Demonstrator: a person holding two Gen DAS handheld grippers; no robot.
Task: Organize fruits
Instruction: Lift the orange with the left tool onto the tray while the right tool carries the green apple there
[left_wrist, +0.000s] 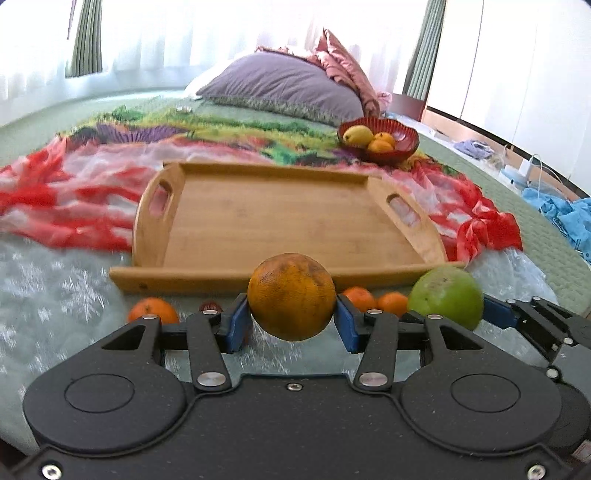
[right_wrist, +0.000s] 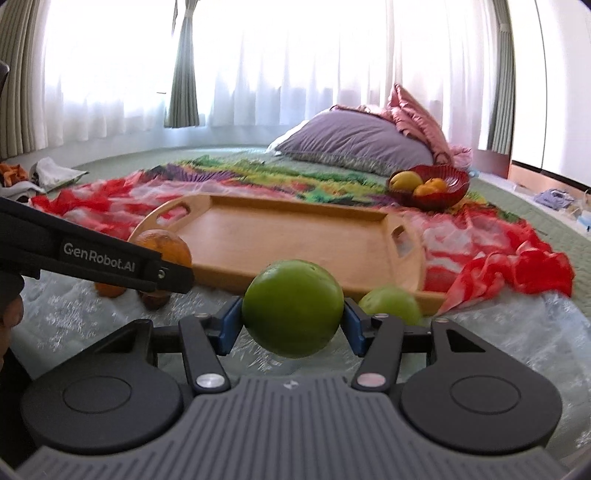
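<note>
I am holding two fruits at once, one per tool. My left gripper (left_wrist: 291, 321) is pinching a large orange (left_wrist: 291, 296) between its blue pads, lifted clear of the pale cloth just short of the wooden tray (left_wrist: 288, 218). My right gripper (right_wrist: 293, 325) is clamping a big green fruit (right_wrist: 293, 308) in the same way, also just in front of the tray's near edge. The tray is lying bare, so by my reckoning nothing has been sorted onto it yet. The red bowl (left_wrist: 402, 146), set well beyond the tray's far right corner on the patterned cloth (left_wrist: 221, 125), is already holding a yellow fruit (left_wrist: 357, 134) and two small oranges (left_wrist: 382, 142). Fruits waiting loose in front of the tray: one small orange at the left (left_wrist: 153, 310), two small oranges (left_wrist: 373, 299) between my two tools, a dark reddish fruit (left_wrist: 210, 305), and a second green fruit (right_wrist: 391, 304) just beside the right gripper. I am judging the job as early: two pieces in hand and not yet set down, five or so left to gather, and whether the tray or the bowl is meant for each I cannot tell.
</note>
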